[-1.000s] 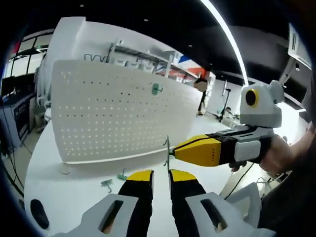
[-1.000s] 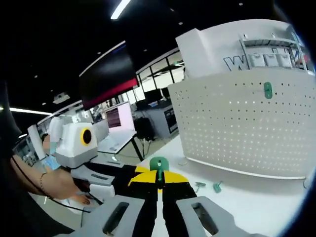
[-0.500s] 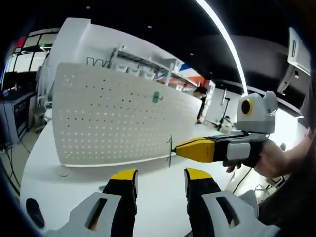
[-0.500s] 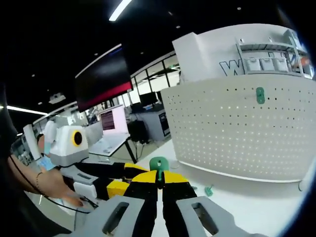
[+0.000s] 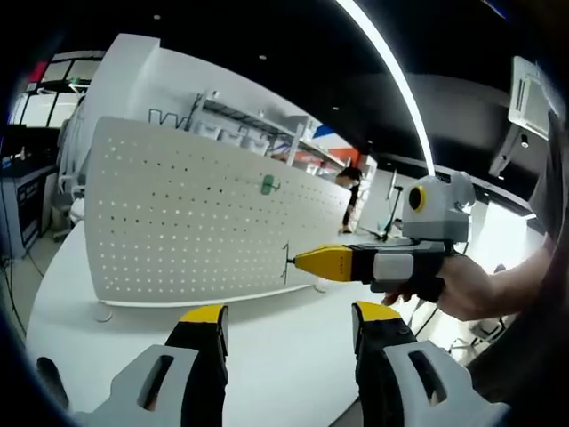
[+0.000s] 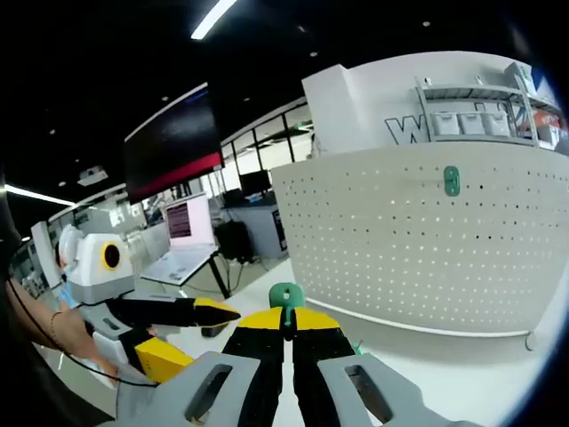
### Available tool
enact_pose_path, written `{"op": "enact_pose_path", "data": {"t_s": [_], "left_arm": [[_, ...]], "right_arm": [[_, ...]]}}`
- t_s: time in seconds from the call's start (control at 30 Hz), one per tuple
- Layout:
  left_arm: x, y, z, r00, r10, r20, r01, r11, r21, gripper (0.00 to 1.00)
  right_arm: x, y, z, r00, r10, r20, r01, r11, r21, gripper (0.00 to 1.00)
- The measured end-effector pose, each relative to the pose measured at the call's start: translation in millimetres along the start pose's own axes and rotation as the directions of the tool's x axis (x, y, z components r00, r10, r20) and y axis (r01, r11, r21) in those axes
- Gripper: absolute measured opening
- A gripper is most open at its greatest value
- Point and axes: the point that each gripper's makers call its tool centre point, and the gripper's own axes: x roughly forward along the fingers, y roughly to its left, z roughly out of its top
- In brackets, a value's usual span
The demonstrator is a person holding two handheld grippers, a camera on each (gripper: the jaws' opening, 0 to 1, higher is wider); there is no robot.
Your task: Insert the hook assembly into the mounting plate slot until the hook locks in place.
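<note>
Left gripper view first: the white pegboard [image 5: 196,222] stands upright on the white worktop [image 5: 284,338], curving away to the right, and one green hook [image 5: 268,185] already sits in its holes, high and right of centre. The left hand-held gripper [image 5: 286,322] rises from the bottom with its yellow-tipped jaws spread wide apart and nothing between them. To the right, the right hand-held gripper [image 5: 298,261] reaches in with a person's hand [image 5: 462,289] around its grip, jaws pinched together on a thin hook piece [image 5: 286,263], seen edge-on against the board's lower right part; whether it touches the board I cannot tell.

Over to the right gripper view: at the left, the left hand-held gripper [image 6: 191,329] comes in low, held by a hand [image 6: 53,334], its jaws well apart. In the middle, the right hand-held gripper [image 6: 286,322] has its own jaws closed tight on the hook piece [image 6: 285,297], whose green head stands just above the yellow tips. Right of that, the pegboard [image 6: 400,240] fills the far side of the worktop [image 6: 427,365], with the mounted green hook [image 6: 452,181] near its top edge, well apart from the held piece.
</note>
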Motion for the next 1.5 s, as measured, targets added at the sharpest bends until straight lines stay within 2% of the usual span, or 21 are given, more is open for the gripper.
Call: {"op": "enact_pose_path", "data": {"t_s": [0.17,0.3,0.5,0.57,0.8,0.9,1.4,1.5], "left_arm": [[0,-2.3,-0.3,1.000,-0.008,0.009,0.008,1.000,0.000,0.62],[-3,-10.2,4.2,0.999,-0.013,0.036,0.012,0.999,0.049,0.62],[1,-18.7,2.6,0.999,-0.030,0.032,0.027,0.996,0.090,0.62],[3,-20.8,1.9,0.999,-0.039,0.027,0.037,0.995,0.092,0.62],[3,-19.8,2.7,0.999,-0.047,0.017,0.045,0.994,0.102,0.60],[3,-18.4,4.5,0.999,-0.048,0.018,0.046,0.994,0.100,0.60],[5,-18.1,6.6,0.998,-0.064,0.025,0.062,0.995,0.072,0.61],[5,-16.3,8.0,0.998,-0.058,0.028,0.056,0.995,0.078,0.60]], "right_arm": [[-2,-19,5.8,0.999,-0.042,0.016,0.042,0.999,-0.002,0.00],[-4,-31,17.2,0.997,-0.071,0.037,0.072,0.997,-0.022,0.00],[-6,-50,31.9,0.988,-0.133,0.075,0.135,0.990,-0.028,0.00],[-8,-58,41.1,0.978,-0.172,0.115,0.177,0.984,-0.035,0.00],[-14,-80,53.8,0.956,-0.241,0.165,0.248,0.968,-0.027,0.00],[-17,-93,60.0,0.942,-0.280,0.186,0.289,0.957,-0.023,0.00],[-30,-153,86.0,0.874,-0.417,0.248,0.432,0.902,-0.007,0.00],[-29,-160,88.5,0.867,-0.429,0.253,0.449,0.893,-0.026,0.00]]}}
